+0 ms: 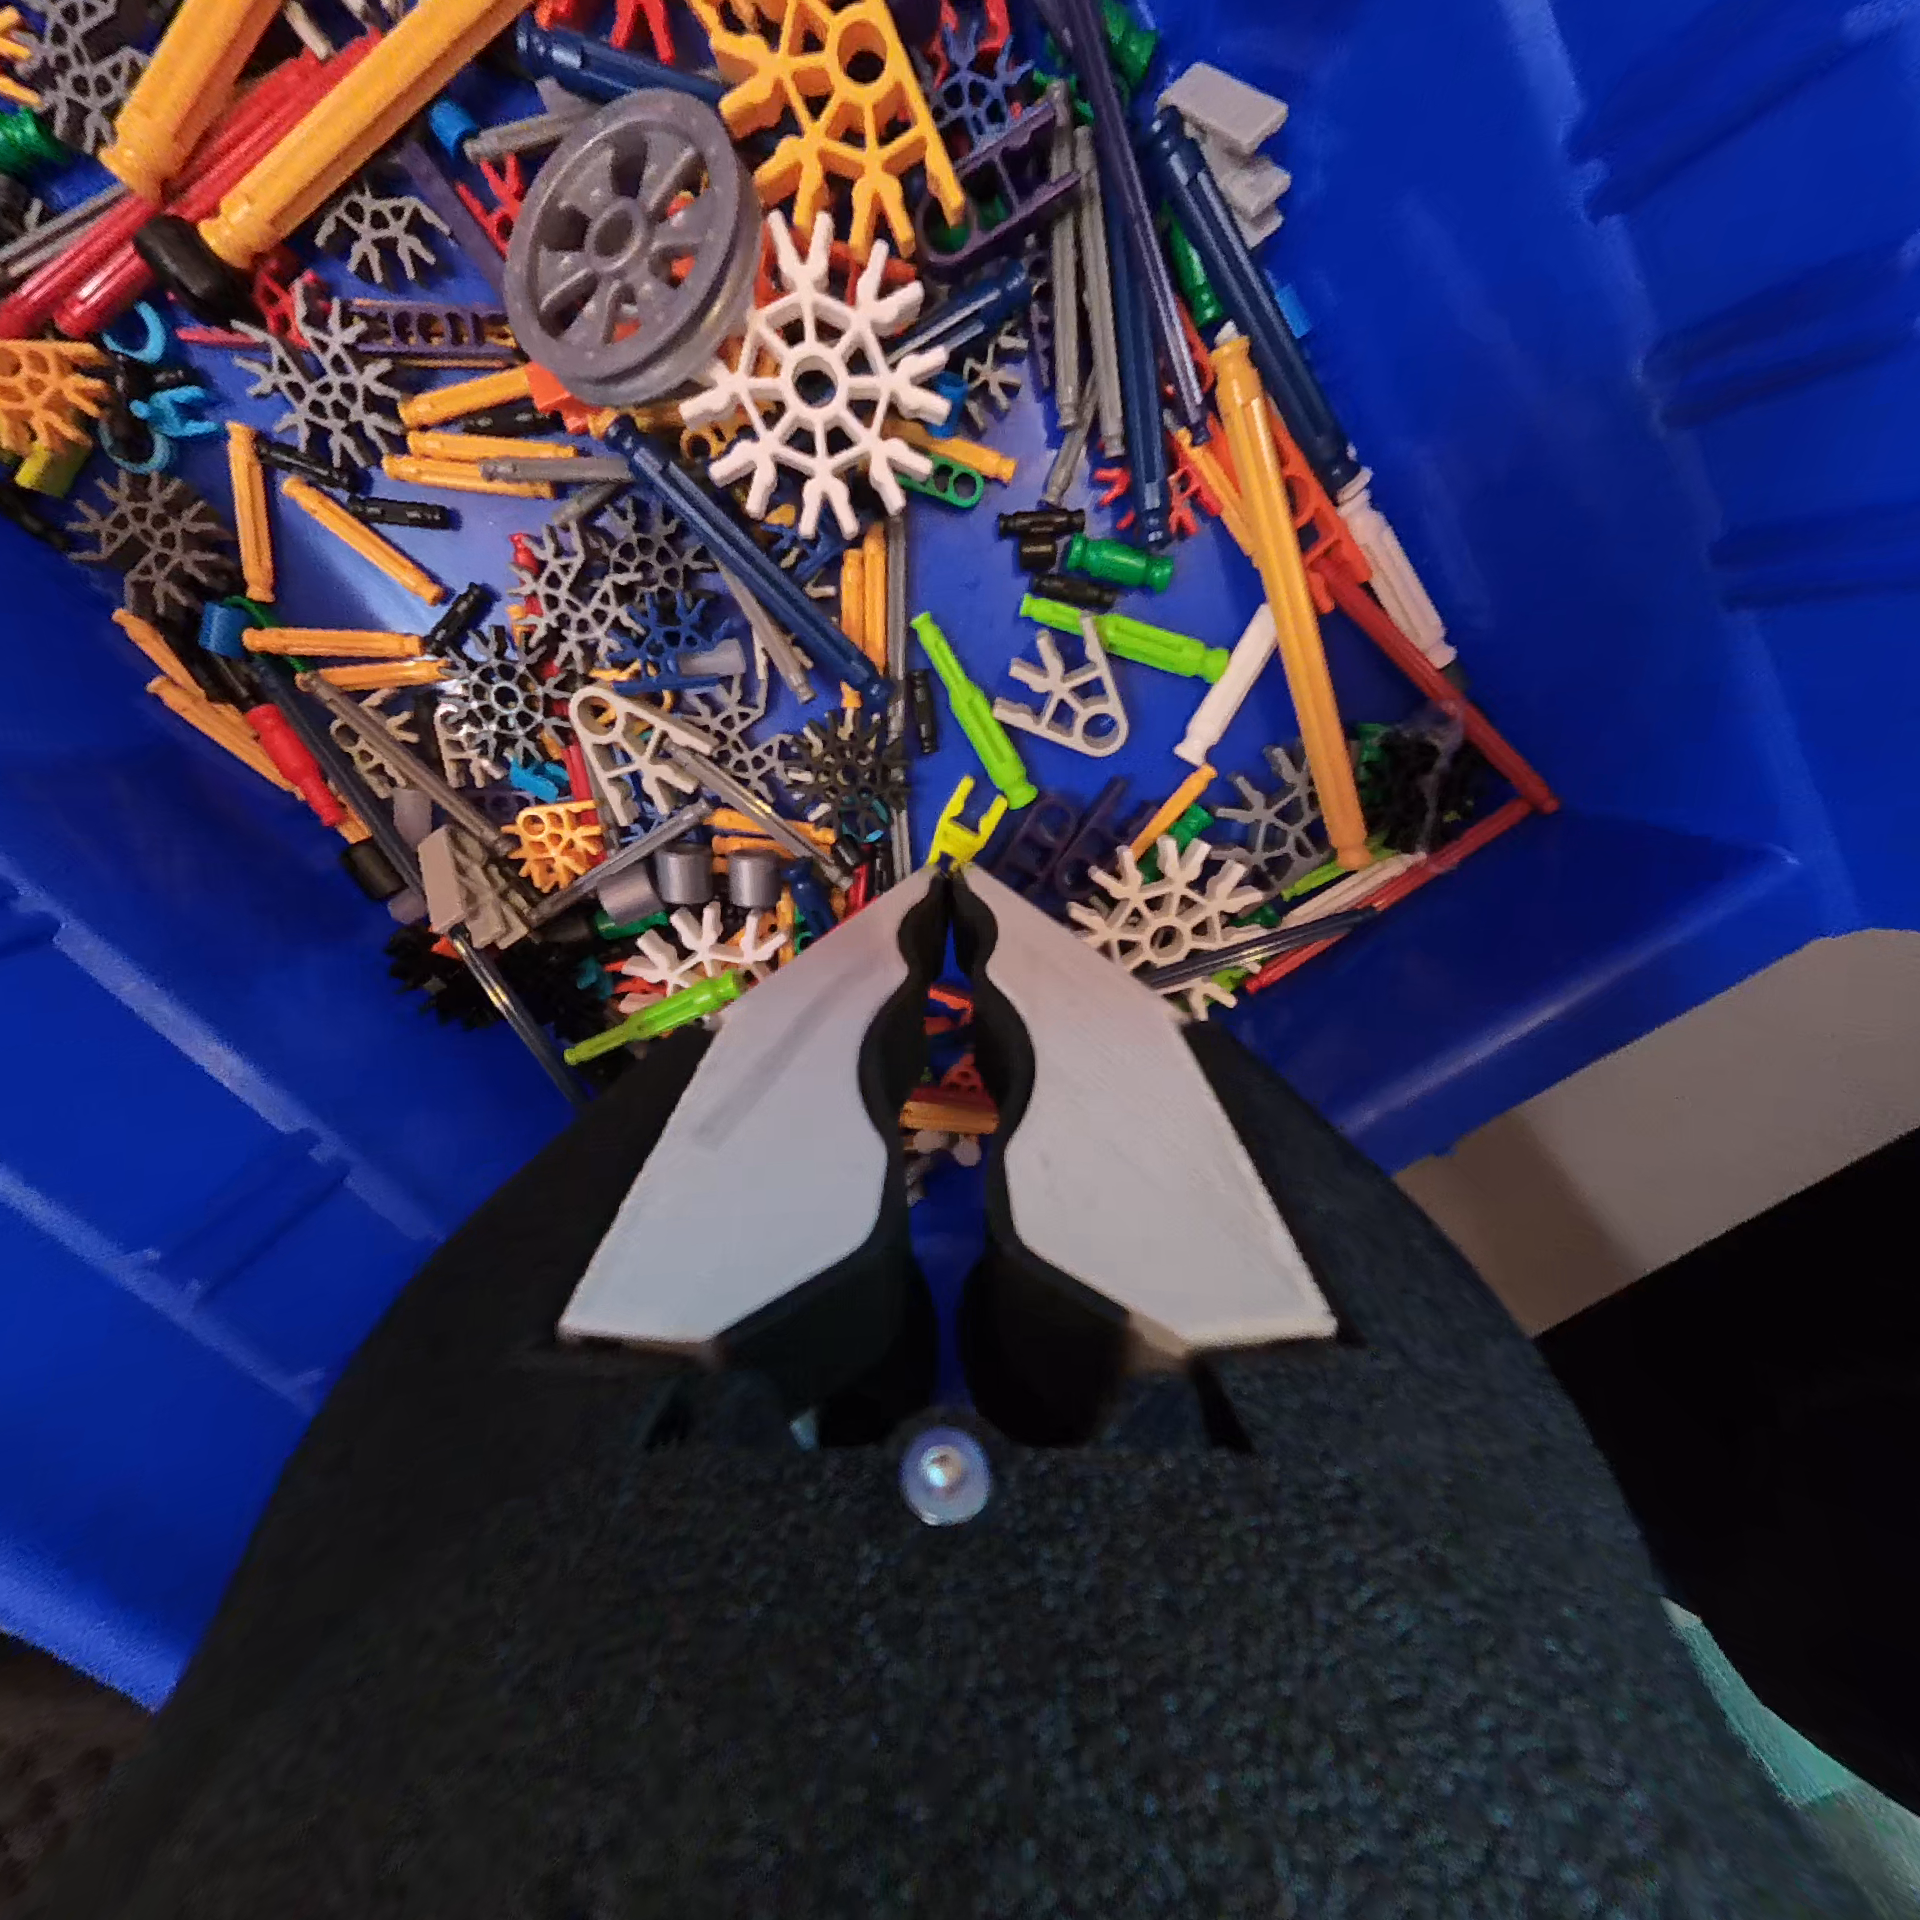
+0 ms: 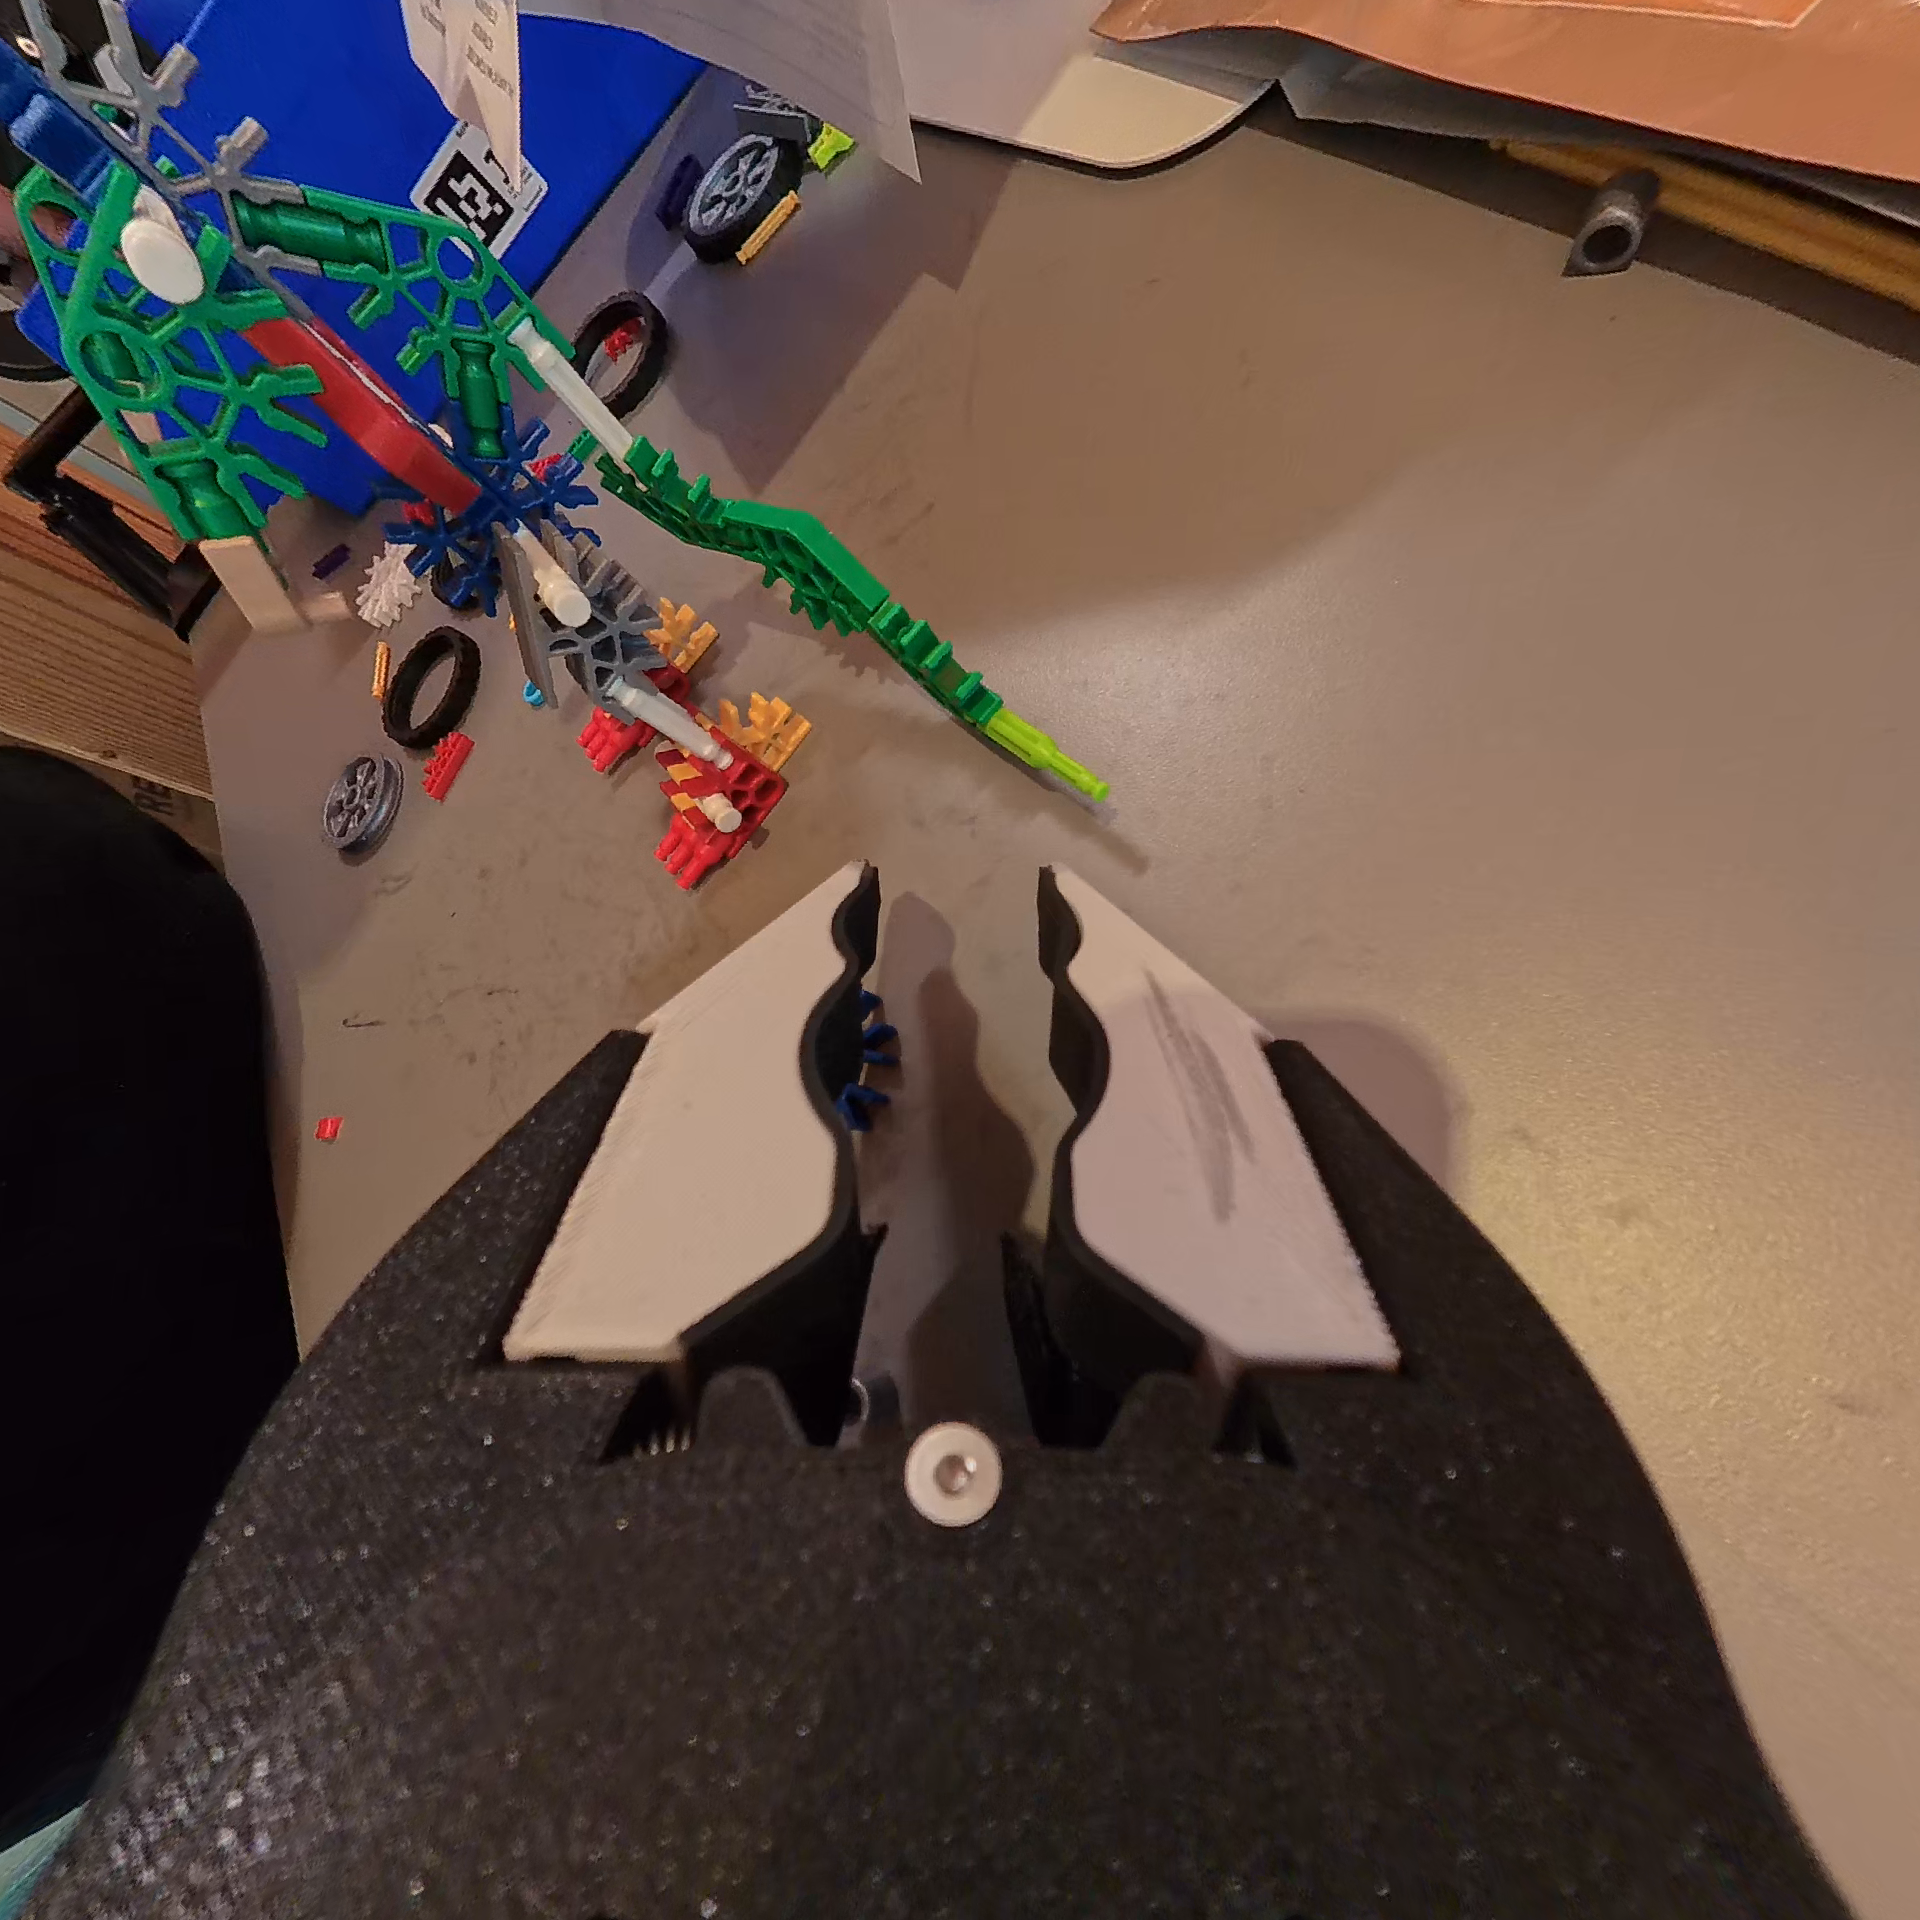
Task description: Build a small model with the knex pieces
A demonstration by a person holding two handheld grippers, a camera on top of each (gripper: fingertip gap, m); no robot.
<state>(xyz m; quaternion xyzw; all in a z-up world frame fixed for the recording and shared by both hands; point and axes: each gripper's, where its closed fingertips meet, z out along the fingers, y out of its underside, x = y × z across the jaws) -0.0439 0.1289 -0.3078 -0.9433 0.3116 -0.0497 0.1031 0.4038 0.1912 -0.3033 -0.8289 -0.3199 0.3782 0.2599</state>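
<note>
My left gripper (image 1: 948, 881) is over a blue bin (image 1: 1621, 582) full of plastic construction rods and connectors. Its fingertips are shut on the stem of a small yellow clip connector (image 1: 968, 821), which sticks out ahead of the tips above the pile. My right gripper (image 2: 956, 883) is open above a grey tabletop (image 2: 1403, 644) with nothing between its pads. A blue snowflake connector (image 2: 871, 1049) peeks out from under its left finger (image 2: 727, 1122), mostly hidden. A built model of green, blue, grey and red pieces (image 2: 468, 457) stands to the upper left of it.
In the bin lie a grey wheel (image 1: 629, 244), a white snowflake connector (image 1: 816, 379) and lime rods (image 1: 971, 707). On the table are a green linked strip with a lime rod tip (image 2: 862, 613), a black tyre (image 2: 428, 686), a small grey wheel (image 2: 361, 802) and a dark pipe fitting (image 2: 1610, 223). Left tips to right tips: about 45 cm.
</note>
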